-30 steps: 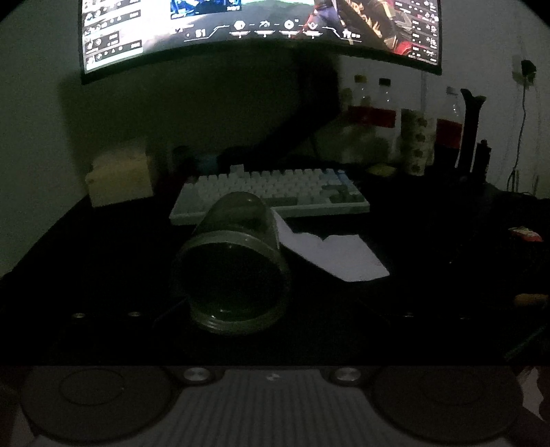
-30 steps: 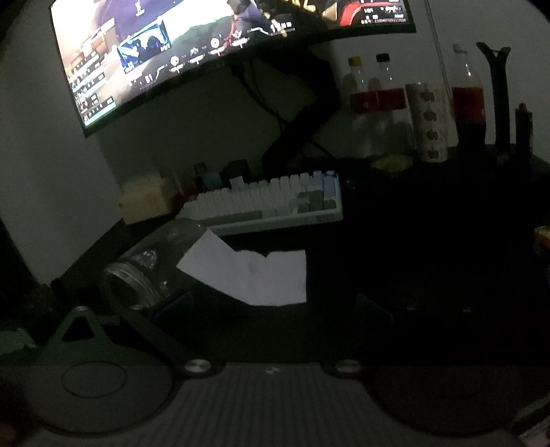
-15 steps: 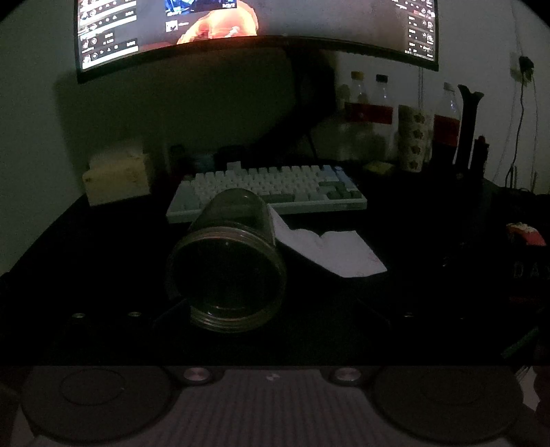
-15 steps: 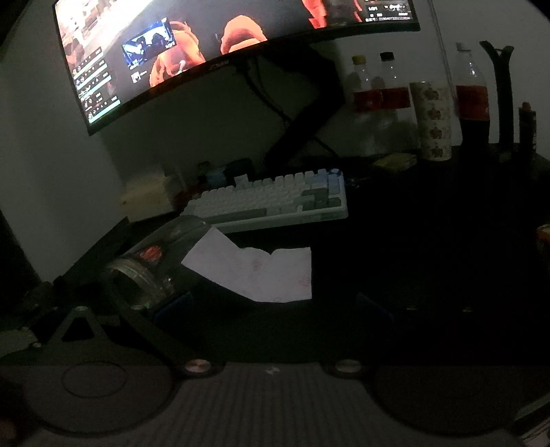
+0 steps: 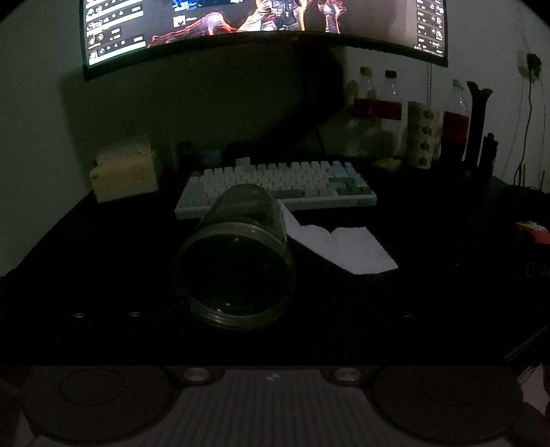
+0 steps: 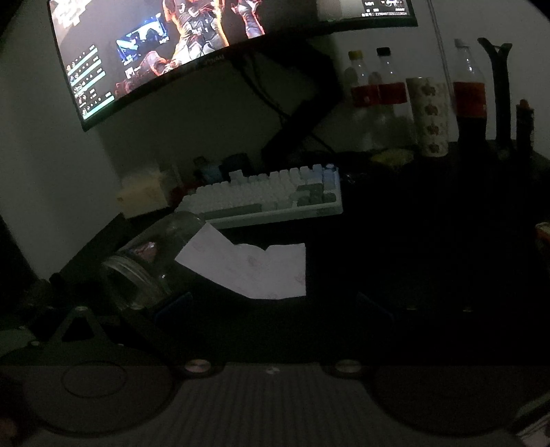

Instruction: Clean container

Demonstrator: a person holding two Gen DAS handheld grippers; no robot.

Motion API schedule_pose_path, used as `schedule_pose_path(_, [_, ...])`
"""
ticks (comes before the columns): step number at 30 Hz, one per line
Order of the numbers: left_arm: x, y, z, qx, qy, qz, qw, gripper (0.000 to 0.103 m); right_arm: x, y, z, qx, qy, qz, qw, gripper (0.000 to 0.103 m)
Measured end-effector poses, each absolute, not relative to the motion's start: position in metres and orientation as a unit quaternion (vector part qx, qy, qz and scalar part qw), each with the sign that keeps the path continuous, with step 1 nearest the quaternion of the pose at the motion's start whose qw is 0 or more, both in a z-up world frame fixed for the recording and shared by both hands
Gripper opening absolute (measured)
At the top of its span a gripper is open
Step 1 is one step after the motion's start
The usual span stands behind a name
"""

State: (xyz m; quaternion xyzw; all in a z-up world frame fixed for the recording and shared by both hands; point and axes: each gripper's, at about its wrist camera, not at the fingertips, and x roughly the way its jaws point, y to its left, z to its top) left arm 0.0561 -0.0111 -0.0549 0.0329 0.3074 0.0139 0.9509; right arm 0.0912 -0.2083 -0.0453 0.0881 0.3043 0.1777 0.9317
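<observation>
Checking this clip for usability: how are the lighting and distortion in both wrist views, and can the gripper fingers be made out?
Left wrist view: very dim, lit mainly by the monitor; the jar mouth reads as a black hole, fingers lost against the dark desk. Right wrist view: equally dark, only the tissue and keyboard stand out; fisheye bends the monitor edge strongly.

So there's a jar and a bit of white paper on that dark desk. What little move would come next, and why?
Probably the right gripper should go for the white paper, which lies flat beside the jar and in nobody's grip, as far as the dim views show. The jar lies on its side with its open mouth facing the left camera, so it looks ready for wiping. The fingers are too dark to judge.
</observation>
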Motion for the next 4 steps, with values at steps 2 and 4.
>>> schedule_pose_path(2, [0.0563, -0.0113, -0.0554, 0.033, 0.308, 0.015, 0.951, 0.103, 0.0919, -0.2067, -0.0455, 0.082, 0.31, 0.173, 0.931, 0.103])
schedule_pose_path(4, [0.0567, -0.0116, -0.056, 0.034, 0.309, 0.016, 0.95, 0.103, 0.0918, -0.2056, -0.0457, 0.077, 0.311, 0.17, 0.932, 0.103])
